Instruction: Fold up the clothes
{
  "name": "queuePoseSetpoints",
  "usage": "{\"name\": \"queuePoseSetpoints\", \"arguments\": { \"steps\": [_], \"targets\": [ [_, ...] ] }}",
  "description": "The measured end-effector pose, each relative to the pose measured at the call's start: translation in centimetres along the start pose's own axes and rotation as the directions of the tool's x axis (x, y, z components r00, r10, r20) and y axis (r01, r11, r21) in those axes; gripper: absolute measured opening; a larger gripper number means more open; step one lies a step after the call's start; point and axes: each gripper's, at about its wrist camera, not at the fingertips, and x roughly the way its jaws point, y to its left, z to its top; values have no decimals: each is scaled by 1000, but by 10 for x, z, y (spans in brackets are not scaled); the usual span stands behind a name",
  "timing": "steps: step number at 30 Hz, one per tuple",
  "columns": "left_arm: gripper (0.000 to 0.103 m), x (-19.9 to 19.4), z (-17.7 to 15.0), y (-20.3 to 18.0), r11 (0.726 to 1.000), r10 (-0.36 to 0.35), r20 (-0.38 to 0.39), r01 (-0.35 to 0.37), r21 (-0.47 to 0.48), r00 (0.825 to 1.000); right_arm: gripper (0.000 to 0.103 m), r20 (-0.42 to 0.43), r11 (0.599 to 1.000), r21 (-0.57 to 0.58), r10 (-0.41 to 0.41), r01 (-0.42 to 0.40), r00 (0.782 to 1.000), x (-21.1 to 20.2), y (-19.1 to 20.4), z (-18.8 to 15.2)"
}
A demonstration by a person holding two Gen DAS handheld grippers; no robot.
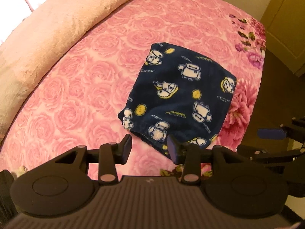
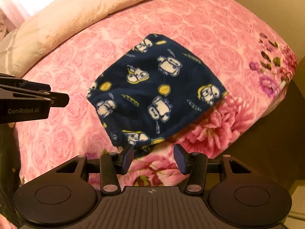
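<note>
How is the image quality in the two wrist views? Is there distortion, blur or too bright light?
Left wrist view: strong fisheye bending of the pink blanket, washed-out glare at the top left, folded navy garment fairly sharp. Right wrist view: the same bending, dark corners, the garment slightly soft, warm dim light.

Black grippers, blue-padded fingers [image 1: 126, 148]

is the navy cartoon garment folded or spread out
Folded: the navy garment lies as a compact square on the pink blanket, layered edges at its near side.
</note>
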Motion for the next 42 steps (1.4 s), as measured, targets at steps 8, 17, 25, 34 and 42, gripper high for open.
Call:
{"name": "queuePoseSetpoints", "arguments": {
  "steps": [8,17,25,34,42],
  "targets": [
    [38,-11,1,9,993,25,8,-24,-113,1000,50,-3,996,-87,33,-33,999,-3,-3,25],
    [39,-7,3,6,934,111,-41,-118,-337,993,50,-52,951,-281,123,-132,991,14,-16,66],
    [40,-3,13,-37,838,172,-85,-191,-511,981,50,-98,879,-438,160,-187,982,19,-60,97],
    [44,-15,-5,-88,714,226,-147,-266,-647,963,50,-160,799,-548,188,-246,969,19,-106,107],
    [49,-31,-23,-114,618,274,-194,-327,-715,942,50,-195,729,-624,205,-283,959,16,-117,100]
  ]
}}
